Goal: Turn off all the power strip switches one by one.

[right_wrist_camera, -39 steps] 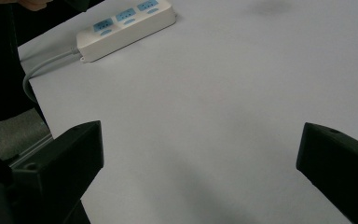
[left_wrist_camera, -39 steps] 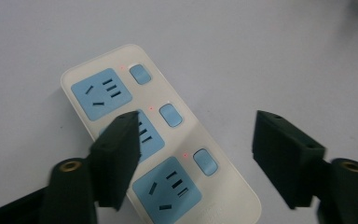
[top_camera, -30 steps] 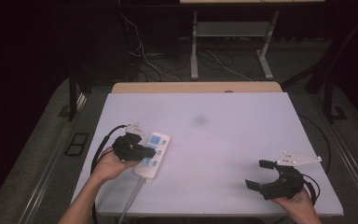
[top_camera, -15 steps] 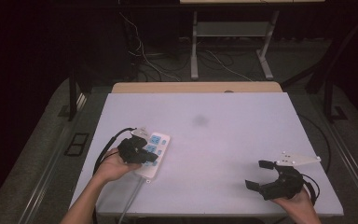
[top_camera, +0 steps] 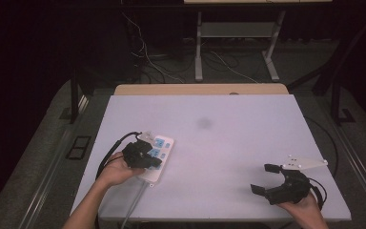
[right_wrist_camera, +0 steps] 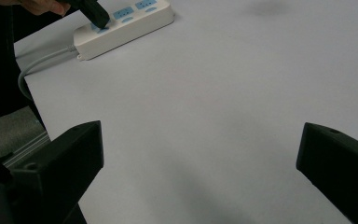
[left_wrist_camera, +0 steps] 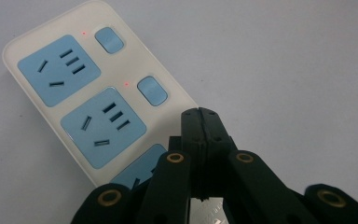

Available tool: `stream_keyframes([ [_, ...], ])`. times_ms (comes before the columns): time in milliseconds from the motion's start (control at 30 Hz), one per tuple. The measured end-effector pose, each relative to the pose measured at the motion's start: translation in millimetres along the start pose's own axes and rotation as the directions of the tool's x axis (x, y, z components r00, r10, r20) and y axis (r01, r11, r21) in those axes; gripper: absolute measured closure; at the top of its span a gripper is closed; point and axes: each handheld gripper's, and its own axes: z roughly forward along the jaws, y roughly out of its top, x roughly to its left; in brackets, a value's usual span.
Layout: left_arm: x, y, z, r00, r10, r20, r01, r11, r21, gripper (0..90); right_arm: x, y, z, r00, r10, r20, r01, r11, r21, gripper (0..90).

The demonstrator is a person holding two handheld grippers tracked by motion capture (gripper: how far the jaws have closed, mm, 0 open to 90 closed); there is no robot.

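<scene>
A white power strip (top_camera: 158, 157) with blue sockets and blue switches lies at the table's left front; two small red lights glow beside its switches (left_wrist_camera: 152, 90). My left gripper (top_camera: 148, 160) hangs over the strip's near half, jaws shut with nothing between them (left_wrist_camera: 200, 114), the tips down at the strip's switch edge. In the right gripper view the strip (right_wrist_camera: 121, 28) lies far off with the left gripper's tip (right_wrist_camera: 95, 16) on it. My right gripper (top_camera: 263, 179) stays at the table's right front, jaws wide open and empty.
The strip's grey cable (top_camera: 133, 205) runs off the table's front edge. A faint dark smudge (top_camera: 204, 124) marks the white tabletop (top_camera: 228, 143). Beyond the far edge are a wooden strip (top_camera: 200, 89), floor cables and metal stand legs (top_camera: 199, 47).
My left gripper has slid right along the power strip and now sits over its near sockets. The right gripper has not moved.
</scene>
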Motion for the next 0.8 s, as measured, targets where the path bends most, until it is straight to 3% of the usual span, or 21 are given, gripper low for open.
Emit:
stream_keyframes([
  [467,5.8,-7.3,-0.1,0.9979,-0.053,0.037,0.054,0.9975,-0.046,89.3,-1.2,-0.1,-1.9,0.9999,0.002,0.011,-0.002,1.0,-0.007,0.5],
  [567,6.4,-9.3,0.3,0.9948,-0.091,0.045,0.094,0.9938,-0.059,89.4,-1.3,0.1,-2.3,0.9999,0.001,0.014,-0.001,1.0,-0.011,0.5],
  [733,4.8,-9.2,3.2,0.9965,-0.081,0.016,0.083,0.9934,-0.08,89.6,-1.1,0.3,-2.9,0.9999,-0.001,0.016,0.001,1.0,-0.013,0.5],
  [800,3.3,-6.2,6.2,0.9963,-0.08,0.032,0.082,0.9935,-0.079,89.7,-0.9,0.6,-3.4,0.9998,-0.001,0.017,0.002,1.0,-0.015,0.5],
])
